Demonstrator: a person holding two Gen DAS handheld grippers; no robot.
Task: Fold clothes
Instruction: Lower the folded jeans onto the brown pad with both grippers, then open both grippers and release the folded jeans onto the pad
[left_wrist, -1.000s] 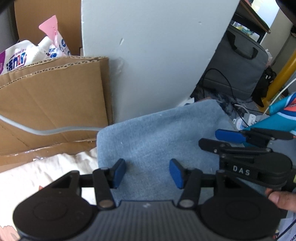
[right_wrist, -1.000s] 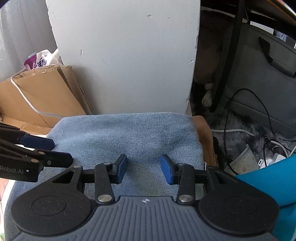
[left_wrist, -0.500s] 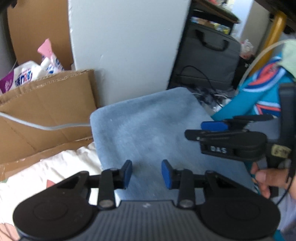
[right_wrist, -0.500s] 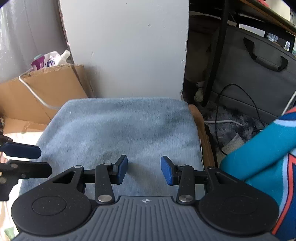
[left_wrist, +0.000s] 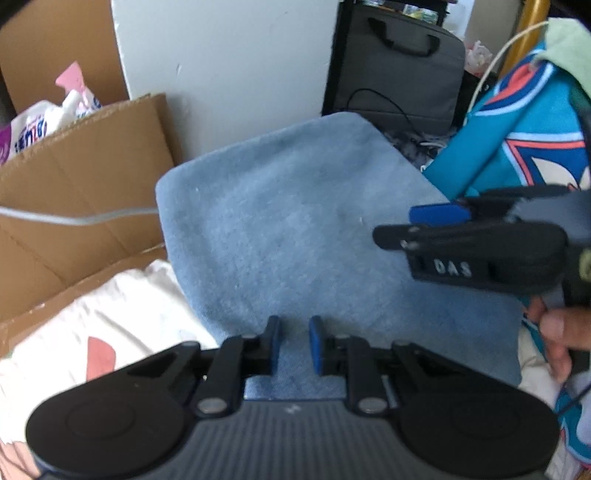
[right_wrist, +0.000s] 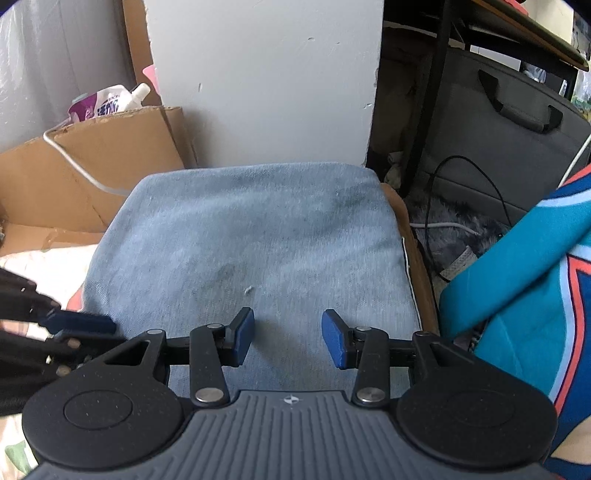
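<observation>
A folded blue denim garment (left_wrist: 295, 229) lies flat in front of a white pillar and fills the middle of the right wrist view (right_wrist: 258, 240). My left gripper (left_wrist: 294, 345) hovers over its near edge. Its jaws are closing to a narrow gap, and I see nothing pinched between them. My right gripper (right_wrist: 288, 338) stands open over the garment's near right part, its pads apart and empty. In the left wrist view the right gripper (left_wrist: 436, 221) reaches in from the right, held by a hand (left_wrist: 557, 332). At the left of the right wrist view the left gripper (right_wrist: 77, 328) shows blurred.
A teal, orange and white garment (left_wrist: 524, 147) is piled at the right (right_wrist: 517, 277). A cardboard box (left_wrist: 74, 192) with a grey cable and a refill pouch (right_wrist: 107, 103) stands left. A grey bag (right_wrist: 509, 129) and cables lie behind. White patterned bedding (left_wrist: 110, 325) lies under the garment.
The left gripper's jaws have narrowed from wide apart to a small gap. Both grippers have drawn back over the blue garment, and the teal garment has come further into both views.
</observation>
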